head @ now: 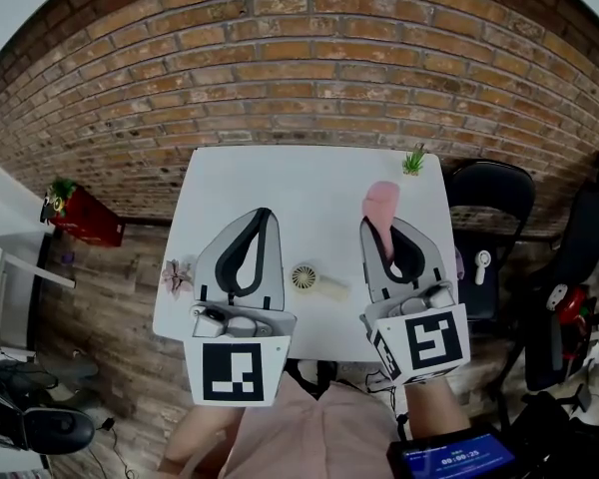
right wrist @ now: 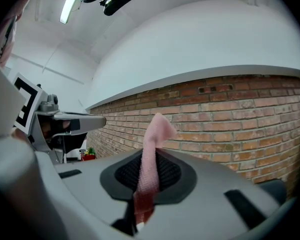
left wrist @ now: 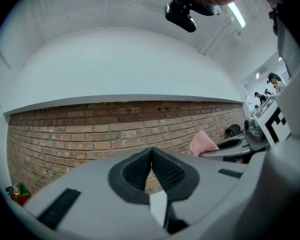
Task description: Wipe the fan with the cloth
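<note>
**Status.** The handheld fan lies flat on the white table, with its round head to the left and its handle to the right. In the head view it shows between the 2 grippers.

- The left gripper, left of the fan, has its jaws clenched together with nothing between them.
- The right gripper, right of the fan, is grasping the pink cloth. A loose tuft stands out past the jaw tips, beyond the fan toward the brick wall.
- Both gripper views face the wall rather than the fan, so the cloth is judged not yet in contact with the fan.

**Recommended procedure.**

1. Tip the right gripper downward until the loose cloth end, not the hard jaw tips, meets the fan head.
2. The fan looks light and nothing secures it, so it will probably slide under a stroke. Steady the handle with the left gripper first: either release its jaws and grasp the handle, or press down on the handle with the closed tips.
3. Wipe the grille with short, light strokes directed toward the steadied handle.
4. Maintain firm jaw pressure on the cloth, since drag across the grille may pull it out.

**Caution.** A small green plant stands beyond the fan at the table's far right corner. Route the right gripper clear of it.
</note>
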`<state>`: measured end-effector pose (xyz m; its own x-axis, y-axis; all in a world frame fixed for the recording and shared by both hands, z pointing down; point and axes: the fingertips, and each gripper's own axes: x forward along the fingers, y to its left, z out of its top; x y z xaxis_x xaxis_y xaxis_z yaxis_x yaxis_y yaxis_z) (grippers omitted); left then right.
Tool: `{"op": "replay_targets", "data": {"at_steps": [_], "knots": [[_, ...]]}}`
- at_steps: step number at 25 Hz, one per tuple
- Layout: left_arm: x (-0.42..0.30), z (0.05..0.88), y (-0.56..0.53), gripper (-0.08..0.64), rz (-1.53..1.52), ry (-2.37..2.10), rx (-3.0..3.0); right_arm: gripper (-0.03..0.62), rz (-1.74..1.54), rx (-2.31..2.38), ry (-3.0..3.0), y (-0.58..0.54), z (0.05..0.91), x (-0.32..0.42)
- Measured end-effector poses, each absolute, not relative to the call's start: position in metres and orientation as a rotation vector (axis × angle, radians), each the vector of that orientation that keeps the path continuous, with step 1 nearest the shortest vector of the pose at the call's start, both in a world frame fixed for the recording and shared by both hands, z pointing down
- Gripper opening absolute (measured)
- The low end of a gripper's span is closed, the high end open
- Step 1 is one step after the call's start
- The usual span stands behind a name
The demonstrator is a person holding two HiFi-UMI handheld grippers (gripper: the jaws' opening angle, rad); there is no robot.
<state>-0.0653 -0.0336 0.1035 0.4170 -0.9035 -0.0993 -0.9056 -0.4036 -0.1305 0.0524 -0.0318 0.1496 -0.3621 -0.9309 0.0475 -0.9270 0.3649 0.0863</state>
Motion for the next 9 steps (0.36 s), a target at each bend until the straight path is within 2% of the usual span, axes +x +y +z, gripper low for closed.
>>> {"op": "replay_targets", "data": {"at_steps": [9], "knots": [[-0.0658,0.1057,-0.0316,0.012,0.017,1.627,-2.476,0.034,-0.079,1.706,-2.522,-0.0313,0.1534,0.0513]]}}
